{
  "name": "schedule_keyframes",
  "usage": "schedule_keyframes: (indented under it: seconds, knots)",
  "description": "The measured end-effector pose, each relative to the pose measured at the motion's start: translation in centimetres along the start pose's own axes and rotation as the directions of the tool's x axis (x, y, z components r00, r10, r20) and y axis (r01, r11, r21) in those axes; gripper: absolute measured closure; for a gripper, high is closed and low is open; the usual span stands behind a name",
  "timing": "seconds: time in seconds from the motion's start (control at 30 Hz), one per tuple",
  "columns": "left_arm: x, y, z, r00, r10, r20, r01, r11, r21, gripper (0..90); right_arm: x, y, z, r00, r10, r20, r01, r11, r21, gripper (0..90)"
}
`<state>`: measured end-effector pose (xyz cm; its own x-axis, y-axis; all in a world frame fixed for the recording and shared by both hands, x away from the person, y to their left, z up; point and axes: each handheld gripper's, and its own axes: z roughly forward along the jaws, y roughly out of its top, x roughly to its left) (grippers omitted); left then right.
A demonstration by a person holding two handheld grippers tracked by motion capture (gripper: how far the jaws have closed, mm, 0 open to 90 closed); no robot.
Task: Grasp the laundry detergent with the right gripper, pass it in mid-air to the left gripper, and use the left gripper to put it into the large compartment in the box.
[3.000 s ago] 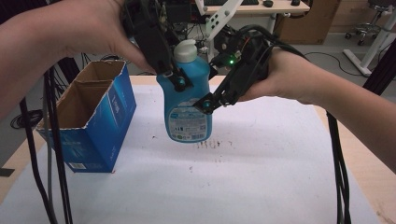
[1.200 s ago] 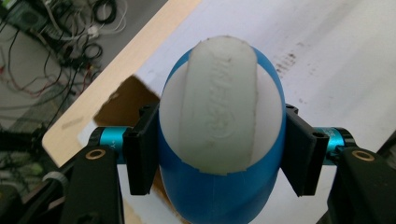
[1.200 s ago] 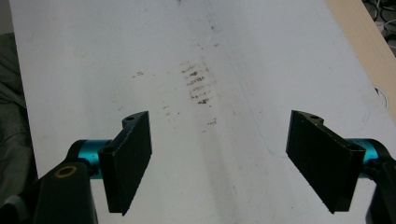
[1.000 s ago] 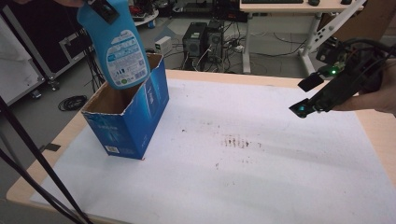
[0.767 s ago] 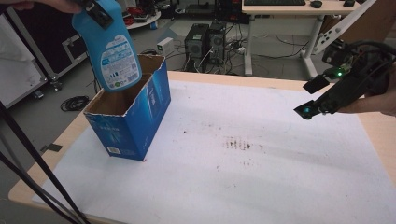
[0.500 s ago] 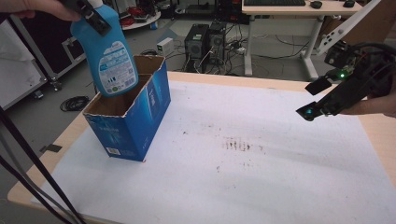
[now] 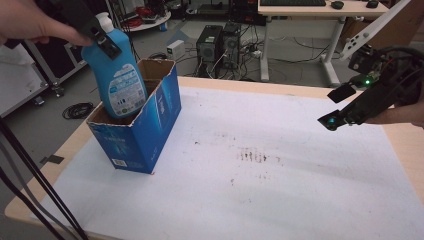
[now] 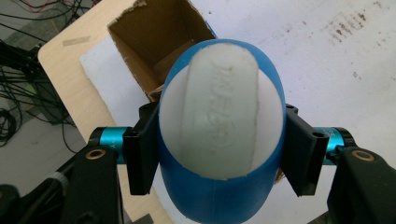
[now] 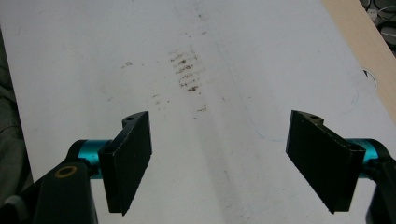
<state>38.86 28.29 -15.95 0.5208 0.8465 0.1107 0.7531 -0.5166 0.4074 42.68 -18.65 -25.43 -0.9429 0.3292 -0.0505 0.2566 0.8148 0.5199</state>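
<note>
A blue detergent bottle (image 7: 116, 75) with a white cap and a printed label hangs upright, its base down inside the open top of a blue cardboard box (image 7: 145, 127) at the table's left. My left gripper (image 7: 100, 36) is shut on the bottle's neck. In the left gripper view both jaws press the sides of the blue bottle (image 8: 219, 140), its white cap facing the camera, with the brown inside of the box (image 8: 156, 42) below it. My right gripper (image 7: 340, 107) hovers open above the table's right side, and my right gripper (image 9: 219, 163) holds nothing.
A white sheet (image 7: 260, 165) with brown stains (image 7: 255, 156) covers the wooden table (image 7: 400, 145). Black cables (image 7: 30, 190) hang at the near left. Beyond the far edge stand computer towers (image 7: 220, 42) and a desk (image 7: 320, 10) on the floor.
The bottle has come down from above the box until its base is inside the box opening. The right gripper stayed open at the right, drifting slightly.
</note>
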Motion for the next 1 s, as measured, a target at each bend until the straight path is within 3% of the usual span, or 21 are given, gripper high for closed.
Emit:
schedule_keyframes:
  seconds: [0.73,1.0]
  knots:
    - [-0.2,-1.5,6.3,0.9996,-0.012,0.027,0.01,0.9954,0.095,38.3,-0.2,-0.1,0.4,1.0,0.003,-0.001,-0.003,1.0,0.016,21.9]
    - [-0.5,-1.9,8.4,0.9994,0.005,0.035,-0.01,0.9909,0.134,38.3,-0.3,-0.1,0.4,1.0,0.004,0.001,-0.004,1.0,0.018,21.9]
